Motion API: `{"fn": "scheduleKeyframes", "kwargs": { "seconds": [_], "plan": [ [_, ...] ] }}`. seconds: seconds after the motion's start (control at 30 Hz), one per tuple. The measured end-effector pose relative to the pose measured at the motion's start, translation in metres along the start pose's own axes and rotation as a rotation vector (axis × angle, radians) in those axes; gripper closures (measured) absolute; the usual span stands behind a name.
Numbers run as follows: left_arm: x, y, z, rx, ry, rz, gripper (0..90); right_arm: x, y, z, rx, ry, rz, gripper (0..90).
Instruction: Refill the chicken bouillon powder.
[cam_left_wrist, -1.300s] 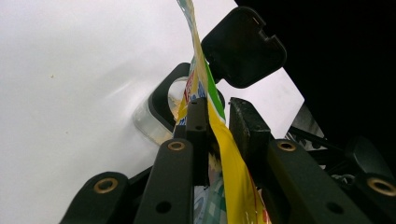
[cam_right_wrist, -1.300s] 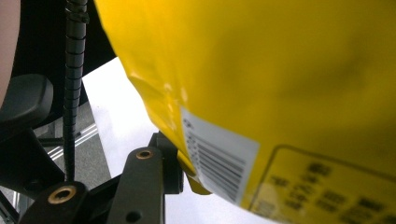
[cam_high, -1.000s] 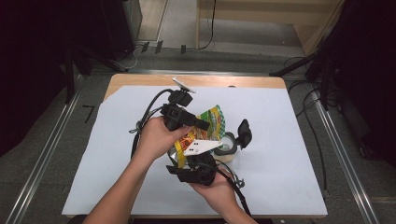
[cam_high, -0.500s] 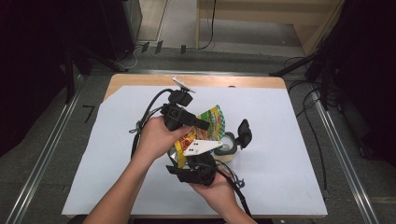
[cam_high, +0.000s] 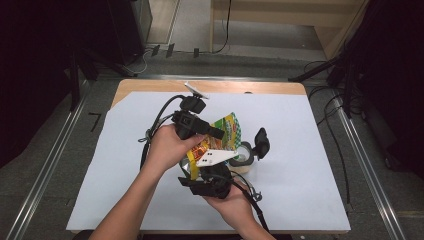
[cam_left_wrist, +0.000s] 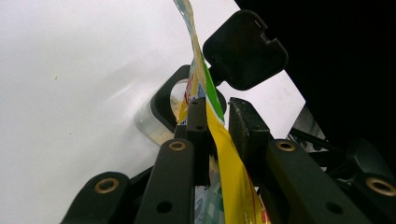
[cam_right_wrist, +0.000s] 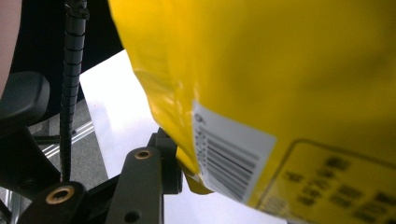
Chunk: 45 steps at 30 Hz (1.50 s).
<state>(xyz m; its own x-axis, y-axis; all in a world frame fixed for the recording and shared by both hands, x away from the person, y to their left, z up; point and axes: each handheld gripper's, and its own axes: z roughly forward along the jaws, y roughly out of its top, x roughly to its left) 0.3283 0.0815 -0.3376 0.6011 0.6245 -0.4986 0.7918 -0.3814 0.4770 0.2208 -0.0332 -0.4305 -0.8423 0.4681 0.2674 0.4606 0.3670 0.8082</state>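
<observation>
Yellow bag (cam_high: 226, 131) pinched between both grippers, above the jar (cam_high: 243, 156): left gripper (cam_left_wrist: 215, 119) clamped on its edge; right gripper (cam_high: 210, 172) gripping the corner, below left of the jar.

Both grippers are clamping the yellow packet (cam_high: 226, 134): left gripper (cam_high: 216, 133) above it, right gripper (cam_high: 192, 170) below it.

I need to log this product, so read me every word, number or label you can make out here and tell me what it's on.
No text can be read.
White barcode sticker on the yellow packet: bars show, digits too blurred.
Framed dark print on the packet's back: blurred.
Packet front, high view: coloured print too small.
</observation>
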Motion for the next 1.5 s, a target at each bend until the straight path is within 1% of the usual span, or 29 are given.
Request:
{"fn": "scheduleKeyframes", "kwargs": {
  "seconds": [0.5,1.5],
  "plan": [
    [0.0035,0.0005,-0.0008,-0.003,-0.010,-0.013,78.9,0.0008,0.0017,-0.0013,0.009,-0.003,-0.005,62.7],
    [0.0052,0.0006,-0.0015,-0.003,-0.016,-0.018,78.9,0.0012,0.0029,-0.0023,0.014,-0.003,-0.012,62.6]
  ]
}}
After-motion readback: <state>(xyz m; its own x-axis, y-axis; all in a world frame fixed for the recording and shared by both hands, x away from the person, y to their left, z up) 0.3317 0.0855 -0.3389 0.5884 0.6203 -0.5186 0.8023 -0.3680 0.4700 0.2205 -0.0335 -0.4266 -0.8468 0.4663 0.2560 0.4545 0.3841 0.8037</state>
